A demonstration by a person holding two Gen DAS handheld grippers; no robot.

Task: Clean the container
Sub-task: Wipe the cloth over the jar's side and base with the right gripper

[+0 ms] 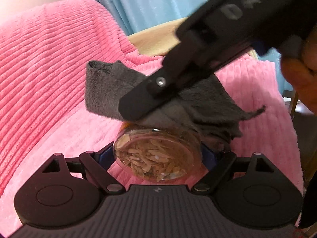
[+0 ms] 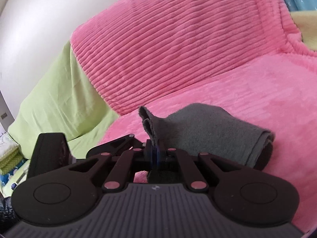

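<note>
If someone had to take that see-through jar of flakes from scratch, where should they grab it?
Probably around its round side wall, from either flank, as the left gripper does now. The jar lies on its side, flat clear bottom facing the camera, so the curved wall fits between the fingers. The far end is covered by the grey cloth held in the right gripper.

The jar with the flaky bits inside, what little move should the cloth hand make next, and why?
Probably rub the grey cloth a little way around the jar. The left gripper clamps the clear jar on its side, and the right gripper pinches the cloth, which already lies draped over the jar's upper side, so a short wipe looks like the natural next step.
</note>
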